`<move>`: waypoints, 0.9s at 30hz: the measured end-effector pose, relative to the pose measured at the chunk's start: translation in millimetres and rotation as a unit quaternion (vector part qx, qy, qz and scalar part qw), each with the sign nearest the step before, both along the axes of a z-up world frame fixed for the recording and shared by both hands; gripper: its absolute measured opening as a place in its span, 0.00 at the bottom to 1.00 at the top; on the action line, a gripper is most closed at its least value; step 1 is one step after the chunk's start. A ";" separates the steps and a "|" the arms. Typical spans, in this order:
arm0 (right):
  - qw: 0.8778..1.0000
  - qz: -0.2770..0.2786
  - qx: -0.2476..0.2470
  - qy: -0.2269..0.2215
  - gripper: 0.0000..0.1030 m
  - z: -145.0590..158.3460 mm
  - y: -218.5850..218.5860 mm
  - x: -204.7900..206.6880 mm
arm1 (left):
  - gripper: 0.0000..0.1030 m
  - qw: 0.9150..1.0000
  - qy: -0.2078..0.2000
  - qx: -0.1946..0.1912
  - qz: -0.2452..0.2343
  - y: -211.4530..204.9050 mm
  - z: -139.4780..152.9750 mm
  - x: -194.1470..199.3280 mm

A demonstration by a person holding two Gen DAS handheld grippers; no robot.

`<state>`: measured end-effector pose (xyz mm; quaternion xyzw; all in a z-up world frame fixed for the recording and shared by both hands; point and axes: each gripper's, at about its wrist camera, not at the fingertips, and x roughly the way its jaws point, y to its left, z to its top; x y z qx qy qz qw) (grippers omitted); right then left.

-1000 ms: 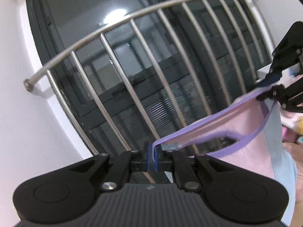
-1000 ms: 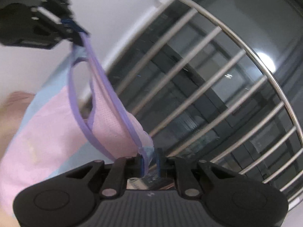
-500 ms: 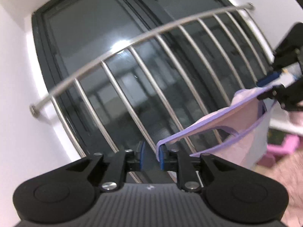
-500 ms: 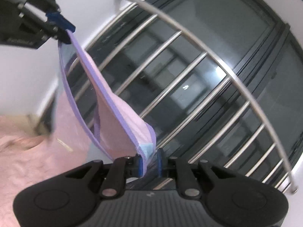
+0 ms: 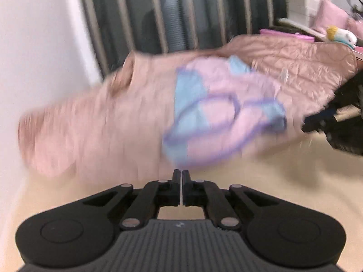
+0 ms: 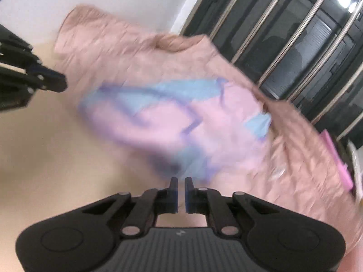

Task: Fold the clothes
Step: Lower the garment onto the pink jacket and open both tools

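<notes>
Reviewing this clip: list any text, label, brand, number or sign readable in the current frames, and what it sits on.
No readable text.
Left gripper body: a small pale mark, too small to read.
Right gripper body: the same mark, unreadable.
Pink and blue garment: blurred by motion, no print discernible.

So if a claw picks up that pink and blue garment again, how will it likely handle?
Probably floppy: the pink and blue garment lies crumpled, its purple trim looping loosely. It looks thin, so likely light. Pinched at one edge, it would probably hang and swing, perhaps dragging across the pink quilted jacket beneath.
</notes>
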<state>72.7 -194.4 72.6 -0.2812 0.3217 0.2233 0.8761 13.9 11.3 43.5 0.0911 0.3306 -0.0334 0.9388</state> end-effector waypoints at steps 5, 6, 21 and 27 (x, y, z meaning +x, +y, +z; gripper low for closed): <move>0.999 -0.016 0.032 0.022 0.06 -50.5 -12.5 -60.8 | 0.10 0.999 -0.008 -0.044 0.005 18.3 5.7 -38.1; 0.999 -0.021 0.045 0.020 0.13 -52.9 -15.7 -69.0 | 0.18 0.998 -0.014 -0.054 -0.003 19.2 9.7 -39.4; 0.959 -0.166 0.228 0.029 0.33 -57.2 -15.7 42.0 | 0.44 0.992 -0.006 0.093 -0.080 -28.2 -34.6 66.1; 0.944 -0.199 0.258 0.050 0.01 -60.6 -24.5 47.8 | 0.04 0.998 0.006 -0.010 -0.056 -6.0 -19.2 77.5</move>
